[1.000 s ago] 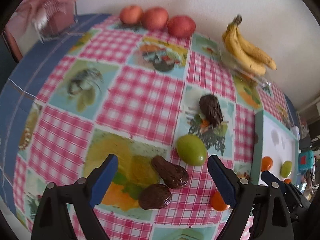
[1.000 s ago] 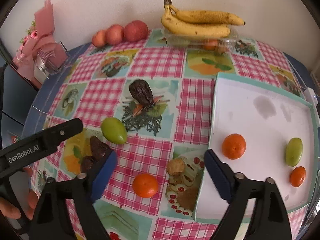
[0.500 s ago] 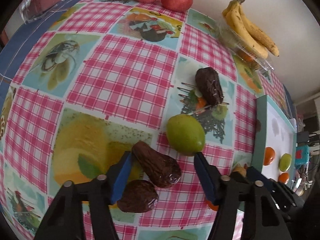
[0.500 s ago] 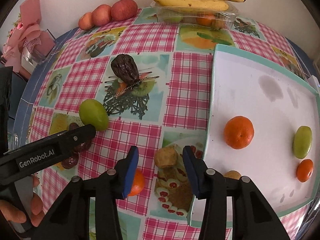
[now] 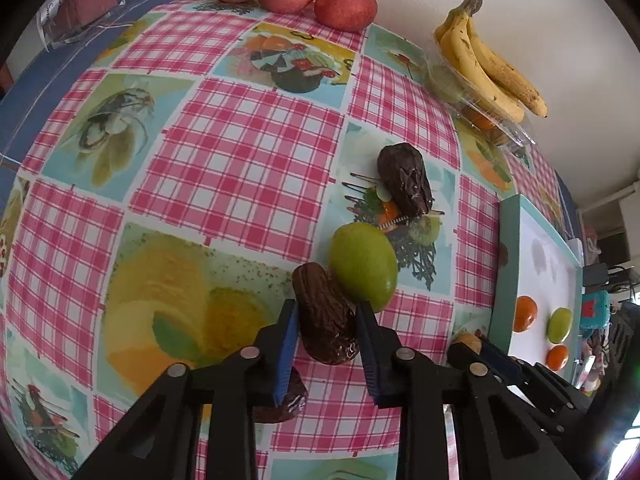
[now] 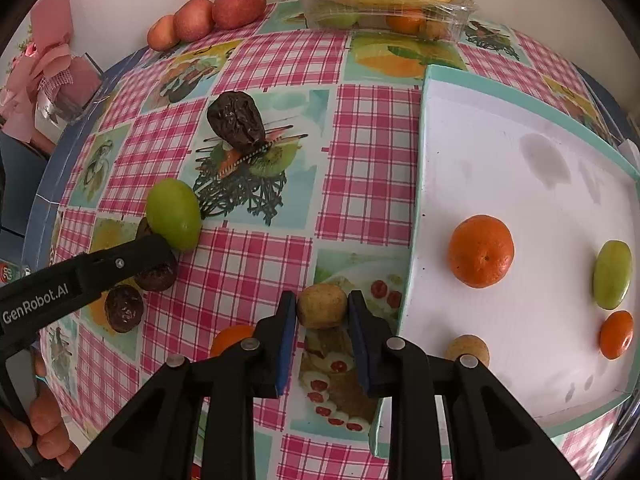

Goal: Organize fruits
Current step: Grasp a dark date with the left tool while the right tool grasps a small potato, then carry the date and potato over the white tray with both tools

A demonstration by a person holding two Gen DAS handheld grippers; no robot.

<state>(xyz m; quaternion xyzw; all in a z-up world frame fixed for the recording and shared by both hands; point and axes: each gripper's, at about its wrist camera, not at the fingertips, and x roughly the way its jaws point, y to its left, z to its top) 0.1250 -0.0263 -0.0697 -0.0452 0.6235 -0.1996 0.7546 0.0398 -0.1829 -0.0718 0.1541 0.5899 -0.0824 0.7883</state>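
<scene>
Your left gripper has just closed on the wrinkled dark-brown date, your right gripper on the small tan round fruit, both gripped for the white tray beyond.

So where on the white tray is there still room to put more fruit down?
The white tray is bare across its far half, from the big orange up to the far rim. The near right corner is crowded: green fruit, small orange and a brown fruit sit there.
</scene>
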